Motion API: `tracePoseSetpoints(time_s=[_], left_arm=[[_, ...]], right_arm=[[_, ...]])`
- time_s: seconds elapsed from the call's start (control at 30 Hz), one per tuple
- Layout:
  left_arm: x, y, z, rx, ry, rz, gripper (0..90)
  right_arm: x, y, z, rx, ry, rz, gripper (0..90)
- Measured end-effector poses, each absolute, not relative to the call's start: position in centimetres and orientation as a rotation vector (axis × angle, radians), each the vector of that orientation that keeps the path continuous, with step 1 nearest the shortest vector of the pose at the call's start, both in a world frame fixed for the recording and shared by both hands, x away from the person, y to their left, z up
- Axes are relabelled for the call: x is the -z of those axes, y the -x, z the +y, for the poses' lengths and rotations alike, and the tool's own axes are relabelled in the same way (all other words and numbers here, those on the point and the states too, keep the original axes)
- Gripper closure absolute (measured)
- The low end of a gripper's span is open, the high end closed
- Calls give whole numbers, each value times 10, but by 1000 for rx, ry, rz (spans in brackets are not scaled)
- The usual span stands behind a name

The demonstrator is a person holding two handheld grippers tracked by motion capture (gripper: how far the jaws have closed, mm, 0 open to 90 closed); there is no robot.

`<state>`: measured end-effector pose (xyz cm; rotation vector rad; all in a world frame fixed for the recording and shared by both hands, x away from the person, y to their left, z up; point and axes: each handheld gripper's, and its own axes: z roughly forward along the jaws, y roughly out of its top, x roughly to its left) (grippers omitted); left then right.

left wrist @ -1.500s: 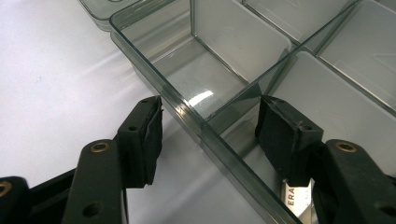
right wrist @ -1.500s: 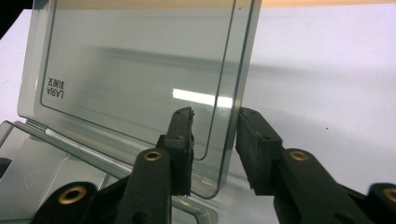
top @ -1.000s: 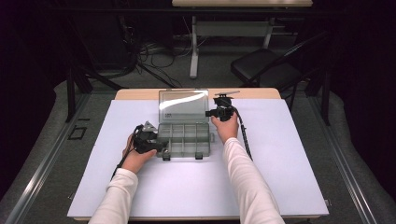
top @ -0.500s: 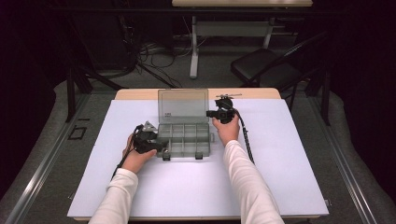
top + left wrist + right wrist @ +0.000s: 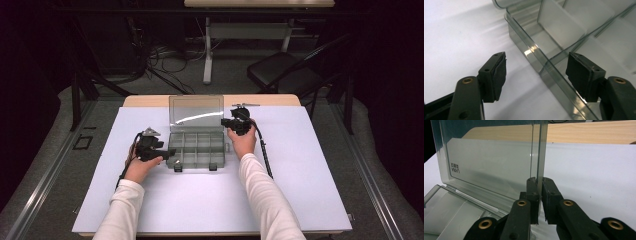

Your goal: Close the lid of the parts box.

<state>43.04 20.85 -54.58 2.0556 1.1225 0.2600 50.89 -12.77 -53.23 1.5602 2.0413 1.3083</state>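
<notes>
A clear plastic organiser box with several empty compartments lies on the white table cover. Its lid stands nearly upright at the far side. My right gripper is shut on the lid's right edge; in the right gripper view the jaws pinch the thin edge of the lid. My left gripper is open at the box's left end. In the left gripper view its jaws straddle the box's side wall, one inside and one outside, neither touching it.
The white cover reaches well past the box on every side. A strip of wooden tabletop shows behind it. Two black latches hang at the box's near edge. On the floor beyond stand a dark chair and cables.
The right gripper has swung the lid a little farther back, and the glare on it has shrunk to a thin streak. The left gripper has stayed at the box's left end.
</notes>
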Motion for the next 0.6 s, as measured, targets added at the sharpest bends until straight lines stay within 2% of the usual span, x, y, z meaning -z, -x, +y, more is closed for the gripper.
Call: tracePoseSetpoints(time_s=[0.3, 0.43, 0.6], left_arm=[[523, -440, 220, -274, -1845, 1238, 280], [509, -448, 223, -229, -1744, 1256, 271], [486, -459, 220, -275, -1775, 1254, 237]], right_arm=[[533, -506, -127, -1316, -1541, 2023, 845], [533, -506, -127, -1310, -1536, 2023, 846], [534, -505, -127, -1313, -1533, 2013, 845]])
